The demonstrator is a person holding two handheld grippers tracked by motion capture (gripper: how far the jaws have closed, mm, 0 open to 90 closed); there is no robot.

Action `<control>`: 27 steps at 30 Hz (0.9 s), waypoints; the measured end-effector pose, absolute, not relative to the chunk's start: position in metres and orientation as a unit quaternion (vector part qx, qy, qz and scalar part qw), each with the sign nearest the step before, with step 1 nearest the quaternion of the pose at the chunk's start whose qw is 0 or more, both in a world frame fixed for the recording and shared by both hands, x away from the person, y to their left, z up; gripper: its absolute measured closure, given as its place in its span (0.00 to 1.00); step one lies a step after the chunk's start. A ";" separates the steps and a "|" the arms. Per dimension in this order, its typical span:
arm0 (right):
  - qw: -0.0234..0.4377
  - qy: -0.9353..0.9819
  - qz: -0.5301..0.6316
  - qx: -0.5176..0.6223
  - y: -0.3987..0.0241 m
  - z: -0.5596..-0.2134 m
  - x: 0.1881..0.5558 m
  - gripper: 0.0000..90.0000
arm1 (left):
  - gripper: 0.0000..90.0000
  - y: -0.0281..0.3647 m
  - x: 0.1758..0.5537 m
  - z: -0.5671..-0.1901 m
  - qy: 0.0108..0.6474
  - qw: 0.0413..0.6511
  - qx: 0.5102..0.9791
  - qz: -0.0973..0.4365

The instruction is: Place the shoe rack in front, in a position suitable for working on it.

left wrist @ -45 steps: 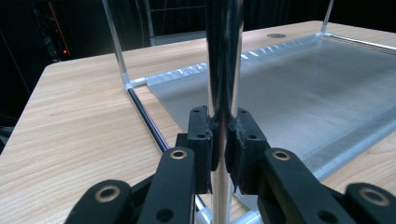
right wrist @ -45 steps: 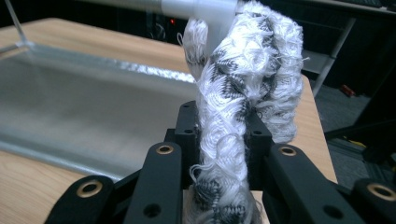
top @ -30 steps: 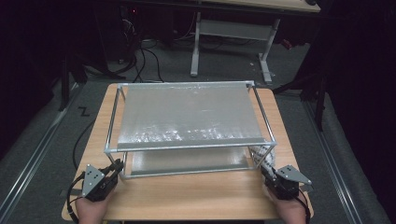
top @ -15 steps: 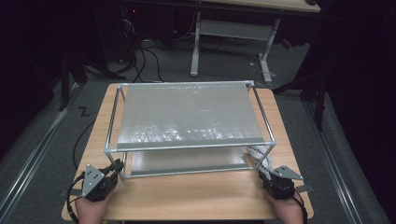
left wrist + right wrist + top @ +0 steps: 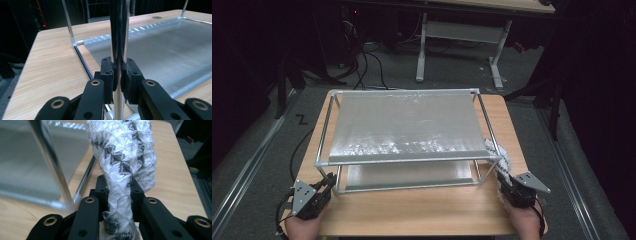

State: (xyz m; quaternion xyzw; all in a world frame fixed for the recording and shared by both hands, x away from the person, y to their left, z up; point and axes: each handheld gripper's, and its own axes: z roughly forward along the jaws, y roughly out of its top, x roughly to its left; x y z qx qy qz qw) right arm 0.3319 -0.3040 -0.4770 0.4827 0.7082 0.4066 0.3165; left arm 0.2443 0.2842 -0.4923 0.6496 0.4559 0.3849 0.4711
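Note:
A two-tier metal rack (image 5: 407, 161) with grey fabric shelves stands on the wooden table (image 5: 422, 210). My left gripper (image 5: 330, 180) is at the rack's front left corner. In the left gripper view that gripper (image 5: 119, 72) is shut on the upright chrome post (image 5: 119, 100). My right gripper (image 5: 504, 179) is at the front right corner, just outside the rack. It is shut on a white knitted cloth with a grey-black pattern (image 5: 501, 154). In the right gripper view the cloth (image 5: 122, 152) stands up from the gripper (image 5: 119, 187), with the rack's corner post (image 5: 53, 162) to its left.
The lower shelf (image 5: 409, 175) lies just above the tabletop, under the upper shelf (image 5: 407, 125). A strip of bare wood runs along the table's front edge. Behind the table are a white-legged desk (image 5: 462, 35) and cables on the floor (image 5: 367, 65).
The right hand has shifted slightly, and the cloth has moved from under the rack's front right corner to outside it. The left gripper has stayed on its post.

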 end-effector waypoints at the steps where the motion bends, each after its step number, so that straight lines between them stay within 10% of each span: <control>1: 0.318 0.709 0.411 0.478 -0.301 -0.476 0.334 0.84 | 0.88 0.286 0.242 -0.492 0.458 0.469 0.649 0.386; 27: 0.318 0.719 0.428 0.446 -0.289 -0.474 0.328 0.85 | 0.88 0.270 0.247 -0.491 0.453 0.470 0.656 0.379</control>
